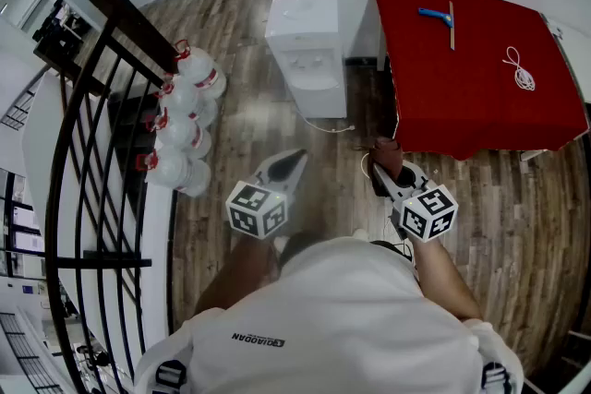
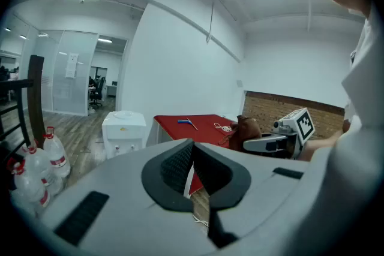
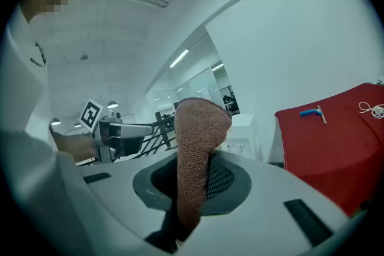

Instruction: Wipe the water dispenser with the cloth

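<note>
Standing on a wooden floor, facing a white water dispenser (image 1: 305,51) set against the wall, just beside the left edge of the red table (image 1: 480,115) and well apart from both tools. Pinching a brown cloth (image 3: 195,153) in the right gripper (image 1: 383,173), folded end poking forward, likely as a ready wiping pad. Carrying the left gripper (image 1: 294,161) empty, tips pressed together, probably held clear. Not yet wiping.

There was one water dispenser (image 1: 305,51), one red table (image 1: 471,97) with one blue-handled tool (image 1: 439,15) and one coiled white cord (image 1: 520,69) on it, at least four water bottles (image 1: 189,97) that I could count by one black railing (image 1: 129,18), one cloth (image 3: 195,147), and two grippers: left gripper (image 1: 295,160), right gripper (image 1: 381,173)
</note>
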The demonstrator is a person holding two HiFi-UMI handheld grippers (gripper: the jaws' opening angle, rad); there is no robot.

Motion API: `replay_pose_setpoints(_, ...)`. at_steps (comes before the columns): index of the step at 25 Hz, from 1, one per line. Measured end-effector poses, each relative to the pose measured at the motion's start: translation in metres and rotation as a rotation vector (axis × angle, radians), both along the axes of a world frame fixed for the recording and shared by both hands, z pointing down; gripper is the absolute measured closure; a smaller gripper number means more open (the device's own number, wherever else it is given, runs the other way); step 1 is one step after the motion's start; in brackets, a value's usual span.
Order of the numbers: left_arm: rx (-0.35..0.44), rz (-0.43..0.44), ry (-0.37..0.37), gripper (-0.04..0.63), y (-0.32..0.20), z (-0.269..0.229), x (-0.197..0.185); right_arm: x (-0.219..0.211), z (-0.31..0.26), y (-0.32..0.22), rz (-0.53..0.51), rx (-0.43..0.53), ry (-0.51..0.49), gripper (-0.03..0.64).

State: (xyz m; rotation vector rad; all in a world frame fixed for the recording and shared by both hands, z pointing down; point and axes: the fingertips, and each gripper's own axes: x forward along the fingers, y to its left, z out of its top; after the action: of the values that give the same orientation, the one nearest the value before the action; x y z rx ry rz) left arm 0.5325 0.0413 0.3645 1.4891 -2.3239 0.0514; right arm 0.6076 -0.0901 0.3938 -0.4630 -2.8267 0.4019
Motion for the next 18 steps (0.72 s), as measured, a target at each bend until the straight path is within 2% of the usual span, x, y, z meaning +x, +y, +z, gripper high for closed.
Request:
replay_pose_setpoints(10,0.009,-0.031,-0.025,0.606,0.005,-0.005,-0.006,0.000,0.000,0.002,-0.006,0.015,0.004,0.563)
replay_pose_setpoints(15,-0.028,-0.017,-0.001,0.606,0.002,0.002,-0.003,-0.001,-0.008,0.004,-0.024,-0.154,-0.022,0.563)
replay_pose_setpoints(18,-0.048,-0.034,0.028,0.606,0.003,0.010,-0.005,-0.002,-0.001,0.003,-0.020,-0.174,0.000,0.563)
